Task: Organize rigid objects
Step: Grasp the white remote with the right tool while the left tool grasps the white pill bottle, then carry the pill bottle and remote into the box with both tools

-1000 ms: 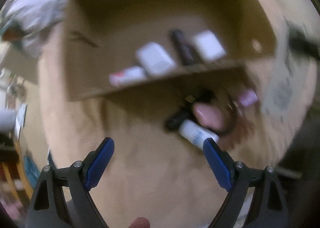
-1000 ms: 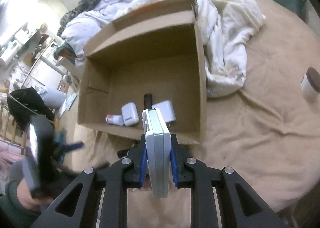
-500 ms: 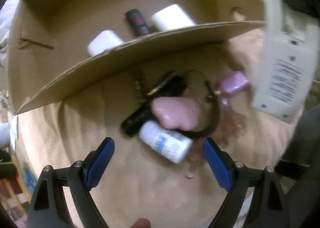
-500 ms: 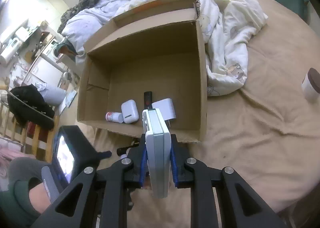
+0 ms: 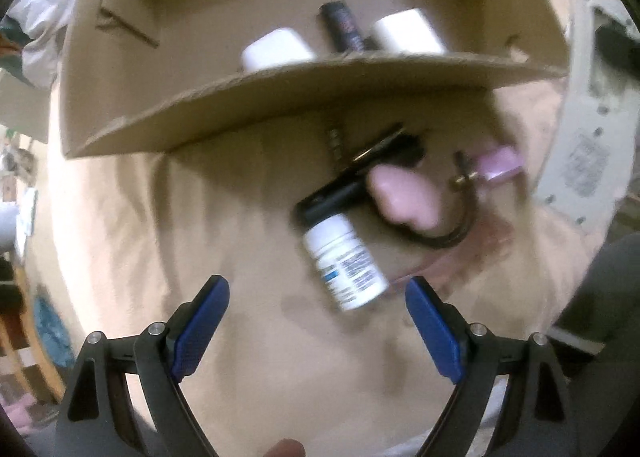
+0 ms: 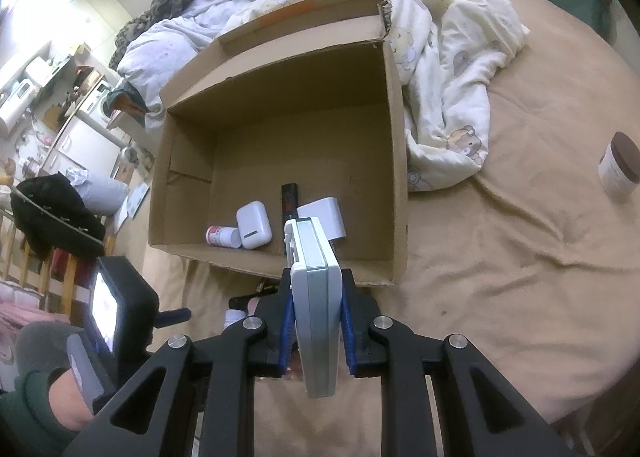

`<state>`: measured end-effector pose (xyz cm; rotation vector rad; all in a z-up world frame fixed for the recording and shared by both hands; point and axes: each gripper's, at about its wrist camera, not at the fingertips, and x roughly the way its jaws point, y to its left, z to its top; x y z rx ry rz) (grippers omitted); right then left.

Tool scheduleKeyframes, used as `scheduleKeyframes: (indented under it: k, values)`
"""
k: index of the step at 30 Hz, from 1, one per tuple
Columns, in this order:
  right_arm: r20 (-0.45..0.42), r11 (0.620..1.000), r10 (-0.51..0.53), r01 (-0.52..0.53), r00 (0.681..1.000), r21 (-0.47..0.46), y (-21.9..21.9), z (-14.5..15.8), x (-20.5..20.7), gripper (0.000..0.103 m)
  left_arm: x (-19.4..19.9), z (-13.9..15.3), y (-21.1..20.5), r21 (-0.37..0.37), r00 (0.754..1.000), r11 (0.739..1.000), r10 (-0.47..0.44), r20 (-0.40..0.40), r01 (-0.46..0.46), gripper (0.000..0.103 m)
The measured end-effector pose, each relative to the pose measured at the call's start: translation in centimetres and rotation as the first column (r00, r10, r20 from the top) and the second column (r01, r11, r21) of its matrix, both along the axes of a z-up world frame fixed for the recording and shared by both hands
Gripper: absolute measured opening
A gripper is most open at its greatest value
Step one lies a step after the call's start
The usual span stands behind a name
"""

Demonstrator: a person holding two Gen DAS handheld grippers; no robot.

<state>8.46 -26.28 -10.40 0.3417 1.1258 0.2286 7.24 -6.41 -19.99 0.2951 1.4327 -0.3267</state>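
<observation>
My left gripper (image 5: 318, 311) is open and points down at the tan bedspread. Just beyond its fingertips lies a white pill bottle (image 5: 344, 263), with a black stick-like item (image 5: 340, 189), a pink soft object (image 5: 404, 197) and a dark loop (image 5: 452, 233) behind it. My right gripper (image 6: 316, 321) is shut on a flat white device (image 6: 314, 289), held edge-up in front of the cardboard box (image 6: 398, 161). Inside the box lie a white earbud case (image 6: 254, 225), a small red-and-white bottle (image 6: 222, 236), a black stick (image 6: 290, 197) and a white block (image 6: 326, 215).
A crumpled white duvet (image 6: 448, 69) lies behind and right of the box. A jar with a brown lid (image 6: 620, 165) stands at the far right of the bed. A person's sleeve and hand (image 6: 36, 409) hold the left gripper's body at lower left.
The left gripper has swung from over the box to the pile in front of it; the white bottle now lies closer to its fingertips. The right gripper has kept still with the device.
</observation>
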Motion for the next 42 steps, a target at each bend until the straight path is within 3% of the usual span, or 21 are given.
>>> scheduleKeyframes:
  k: [1,2,3,4,9,13,15,17,31,42]
  values:
    - [-0.001,1.000,0.003,-0.003,1.000,-0.001,0.1,0.0,0.0,0.022,0.2,0.1,0.0,-0.013,1.000,1.000,0.007,0.001,-0.007,0.088]
    - [-0.002,1.000,0.006,-0.006,1.000,-0.003,0.3,0.0,0.0,0.022,0.5,0.1,-0.1,-0.030,1.000,1.000,0.011,0.000,-0.011,0.081]
    - [-0.002,1.000,0.010,-0.010,1.000,-0.006,0.4,0.0,0.0,0.022,0.8,-0.1,-0.4,-0.041,1.000,0.999,0.009,-0.008,-0.009,0.064]
    - [-0.002,1.000,0.013,-0.013,1.000,-0.009,0.5,-0.1,0.1,0.022,1.0,-0.3,-0.4,-0.032,1.000,0.999,0.012,-0.013,-0.012,0.061]
    - [-0.003,1.000,0.020,-0.020,1.000,-0.019,0.7,-0.1,0.1,0.022,3.3,-2.1,0.0,-0.010,0.995,0.998,0.065,-0.077,-0.066,0.060]
    - [-0.016,0.999,0.023,-0.024,1.000,-0.033,0.9,-0.5,0.3,0.022,3.5,-2.7,0.2,-0.002,0.994,0.998,0.066,-0.082,-0.066,0.057]
    - [-0.021,0.999,0.031,-0.032,0.999,-0.038,1.2,-0.5,0.5,0.022,3.6,-2.7,0.3,0.002,0.994,0.997,0.074,-0.077,-0.074,0.045]
    - [-0.019,0.998,0.040,-0.041,0.999,-0.046,1.4,-0.5,0.5,0.022,2.9,-2.6,0.0,0.013,0.995,0.997,0.074,-0.065,-0.073,0.024]
    - [-0.009,0.997,0.046,-0.047,0.999,-0.065,1.3,-0.4,-0.2,0.022,3.1,-0.6,1.4,0.058,0.990,0.989,0.138,0.027,-0.140,0.024]
    - [0.071,0.999,0.053,-0.052,0.996,-0.016,0.9,1.6,-0.9,0.022,0.6,4.5,1.4,0.026,0.978,0.988,0.150,0.147,-0.155,0.024]
